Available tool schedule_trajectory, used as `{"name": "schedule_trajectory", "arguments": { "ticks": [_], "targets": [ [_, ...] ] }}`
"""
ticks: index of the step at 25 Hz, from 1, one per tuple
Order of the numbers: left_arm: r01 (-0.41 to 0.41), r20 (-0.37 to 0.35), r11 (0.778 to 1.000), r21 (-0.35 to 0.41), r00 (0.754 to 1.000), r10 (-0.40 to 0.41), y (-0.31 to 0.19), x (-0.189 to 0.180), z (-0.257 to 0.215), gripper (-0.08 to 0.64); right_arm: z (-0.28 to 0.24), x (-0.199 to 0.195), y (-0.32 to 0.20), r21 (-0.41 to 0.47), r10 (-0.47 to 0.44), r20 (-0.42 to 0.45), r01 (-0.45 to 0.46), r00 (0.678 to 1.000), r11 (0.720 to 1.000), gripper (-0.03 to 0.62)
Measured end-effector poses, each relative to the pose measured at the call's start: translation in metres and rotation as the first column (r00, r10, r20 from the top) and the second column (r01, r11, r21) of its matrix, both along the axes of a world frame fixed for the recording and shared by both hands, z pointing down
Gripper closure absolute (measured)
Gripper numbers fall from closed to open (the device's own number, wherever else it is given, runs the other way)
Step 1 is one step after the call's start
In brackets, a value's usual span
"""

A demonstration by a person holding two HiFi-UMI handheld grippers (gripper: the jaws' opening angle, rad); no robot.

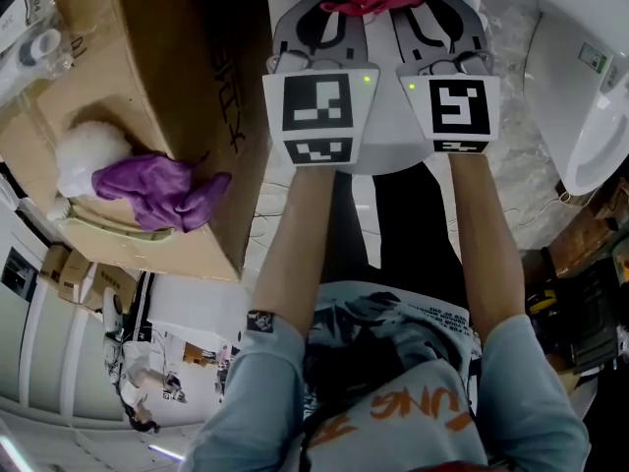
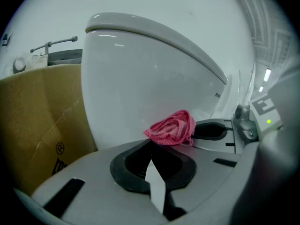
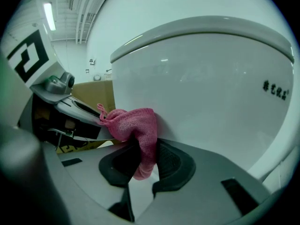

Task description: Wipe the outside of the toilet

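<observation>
Left tool (image 2: 151, 142) is pressed together on the edge of the pink cloth (image 3: 133, 121); right tool (image 3: 145, 143) pinches its middle. Cloth touches the toilet bowl (image 3: 211, 102) outer wall, below the rim. Wiping looks under way, most of the outside probably left. Bowl base and far side cut off.

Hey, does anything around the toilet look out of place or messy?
Nothing spilled or damaged. A purple cloth lies crumpled in the cardboard box; the pink cloth is bunched in the right gripper against the toilet.
</observation>
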State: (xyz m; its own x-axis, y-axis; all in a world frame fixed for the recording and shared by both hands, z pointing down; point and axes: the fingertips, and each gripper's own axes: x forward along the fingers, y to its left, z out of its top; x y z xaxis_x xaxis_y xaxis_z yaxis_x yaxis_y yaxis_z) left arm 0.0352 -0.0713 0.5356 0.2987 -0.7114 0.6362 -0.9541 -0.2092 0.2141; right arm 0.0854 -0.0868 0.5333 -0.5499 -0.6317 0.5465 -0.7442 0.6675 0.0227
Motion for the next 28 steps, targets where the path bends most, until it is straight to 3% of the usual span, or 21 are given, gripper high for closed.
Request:
{"name": "schedule_trajectory", "arguments": {
  "ticks": [18,28],
  "targets": [
    [-0.131,-0.007,0.991,-0.009,0.991,0.131,-0.007,0.109,0.003,0.534,0.007,0.116,-0.007,0.004,0.118,-0.023,-0.118,0.993,0.993,0.5],
    [-0.168,-0.01,0.986,-0.018,0.986,0.168,-0.01,0.151,0.011,0.535,0.016,0.171,-0.012,-0.005,0.195,-0.034,-0.195,0.98,0.981,0.5]
  ]
}}
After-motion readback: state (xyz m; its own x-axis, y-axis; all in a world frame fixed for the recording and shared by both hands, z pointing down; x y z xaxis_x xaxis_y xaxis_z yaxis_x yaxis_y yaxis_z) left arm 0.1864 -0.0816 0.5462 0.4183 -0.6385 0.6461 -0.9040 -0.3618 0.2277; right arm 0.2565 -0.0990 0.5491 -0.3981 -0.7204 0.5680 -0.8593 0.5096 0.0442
